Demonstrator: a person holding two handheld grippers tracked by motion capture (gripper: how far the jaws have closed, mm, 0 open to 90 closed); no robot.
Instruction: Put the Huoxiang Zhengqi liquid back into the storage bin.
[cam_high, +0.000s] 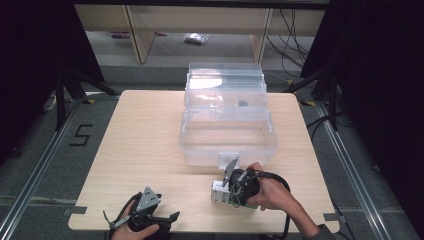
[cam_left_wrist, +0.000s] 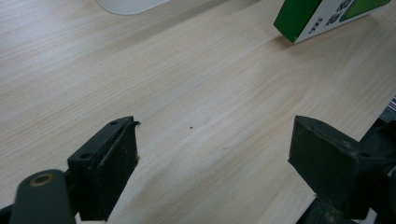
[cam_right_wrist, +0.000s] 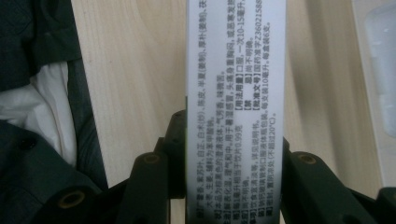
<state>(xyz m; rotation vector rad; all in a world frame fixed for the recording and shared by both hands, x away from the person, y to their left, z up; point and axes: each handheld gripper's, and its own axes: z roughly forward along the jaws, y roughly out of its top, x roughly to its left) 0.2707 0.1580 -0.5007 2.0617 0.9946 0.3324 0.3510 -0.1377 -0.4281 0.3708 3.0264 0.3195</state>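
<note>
Left gripper (cam_high: 167, 218) agape at table (cam_high: 145, 150) edge | right gripper (cam_right_wrist: 233, 186) clamps box (cam_right_wrist: 235, 93) (beside bin (cam_high: 227, 135))

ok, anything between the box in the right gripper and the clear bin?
Nothing visible. The right gripper is shut on the box, and only bare table lies between it and the bin, whose lid stands open.

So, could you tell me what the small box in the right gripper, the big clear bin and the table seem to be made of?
The small box looks like printed cardboard: flat white panels, fine text, sharp folded edges and a green side. The bin is probably clear moulded plastic, see-through and slightly glossy. The table shows pale wood grain with a smooth matt finish; solid wood or laminate, I cannot tell.
</note>
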